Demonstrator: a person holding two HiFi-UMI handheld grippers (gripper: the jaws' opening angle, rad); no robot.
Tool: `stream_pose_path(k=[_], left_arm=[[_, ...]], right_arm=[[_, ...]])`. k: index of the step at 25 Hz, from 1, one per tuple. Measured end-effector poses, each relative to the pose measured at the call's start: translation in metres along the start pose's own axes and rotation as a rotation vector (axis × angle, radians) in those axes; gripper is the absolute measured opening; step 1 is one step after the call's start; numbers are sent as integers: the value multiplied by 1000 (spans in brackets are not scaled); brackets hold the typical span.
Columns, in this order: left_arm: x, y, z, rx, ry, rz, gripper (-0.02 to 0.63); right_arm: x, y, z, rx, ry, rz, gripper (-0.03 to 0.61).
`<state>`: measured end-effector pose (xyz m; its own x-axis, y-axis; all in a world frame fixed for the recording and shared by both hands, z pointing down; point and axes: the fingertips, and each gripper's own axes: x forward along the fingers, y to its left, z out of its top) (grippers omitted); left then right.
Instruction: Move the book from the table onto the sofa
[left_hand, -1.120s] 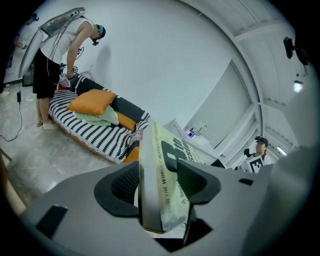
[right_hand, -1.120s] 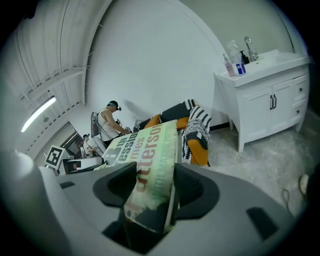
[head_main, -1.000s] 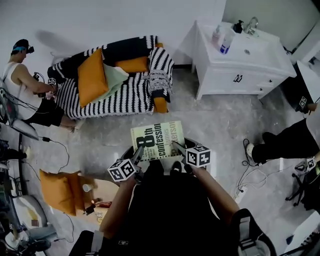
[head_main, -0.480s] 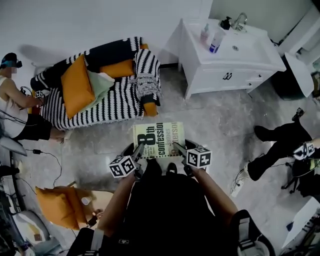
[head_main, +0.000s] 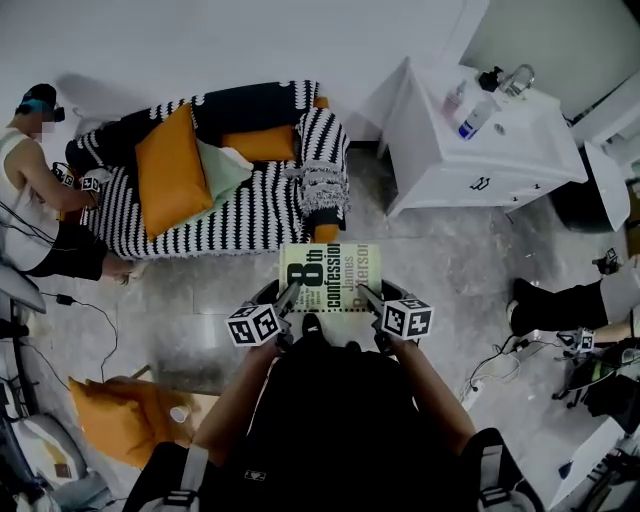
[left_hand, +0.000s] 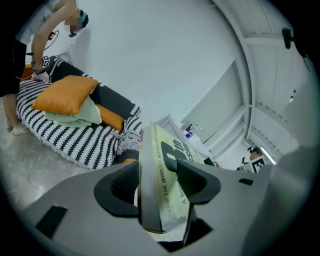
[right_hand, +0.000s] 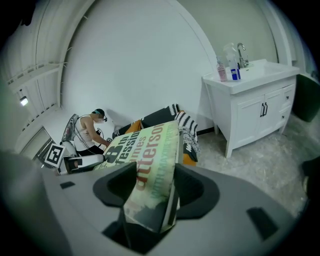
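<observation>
A pale green paperback book (head_main: 330, 276) hangs flat in the air, carried by both grippers. My left gripper (head_main: 291, 297) is shut on its near left edge, my right gripper (head_main: 366, 296) on its near right edge. In the left gripper view the book (left_hand: 162, 185) stands edge-on between the pads. In the right gripper view the book's cover (right_hand: 147, 165) fills the jaws. The black-and-white striped sofa (head_main: 240, 200) lies just beyond the book's far edge, with an orange cushion (head_main: 172, 170) and a pale green cushion (head_main: 222, 166) on it.
A white cabinet with a sink (head_main: 480, 140) stands right of the sofa. A person (head_main: 40, 190) sits at the sofa's left end. Another person's legs (head_main: 570, 305) show at the right. An orange cushion (head_main: 110, 425) and cables lie on the floor at left.
Both grippers have carried the book across the floor toward the sofa; the book's far edge now almost reaches the sofa's front. The grip on the book is unchanged.
</observation>
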<state>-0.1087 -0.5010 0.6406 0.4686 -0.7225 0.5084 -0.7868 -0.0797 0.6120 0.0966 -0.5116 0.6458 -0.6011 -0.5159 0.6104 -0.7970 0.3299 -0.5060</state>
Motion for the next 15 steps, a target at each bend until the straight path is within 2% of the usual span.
stream_pose_path(k=[6, 15], left_arm=[[11, 26, 39, 26, -7, -21, 233], [17, 53, 67, -6, -33, 26, 233]], right_arm=[[32, 16, 18, 21, -16, -19, 238], [75, 24, 46, -11, 17, 28, 238]])
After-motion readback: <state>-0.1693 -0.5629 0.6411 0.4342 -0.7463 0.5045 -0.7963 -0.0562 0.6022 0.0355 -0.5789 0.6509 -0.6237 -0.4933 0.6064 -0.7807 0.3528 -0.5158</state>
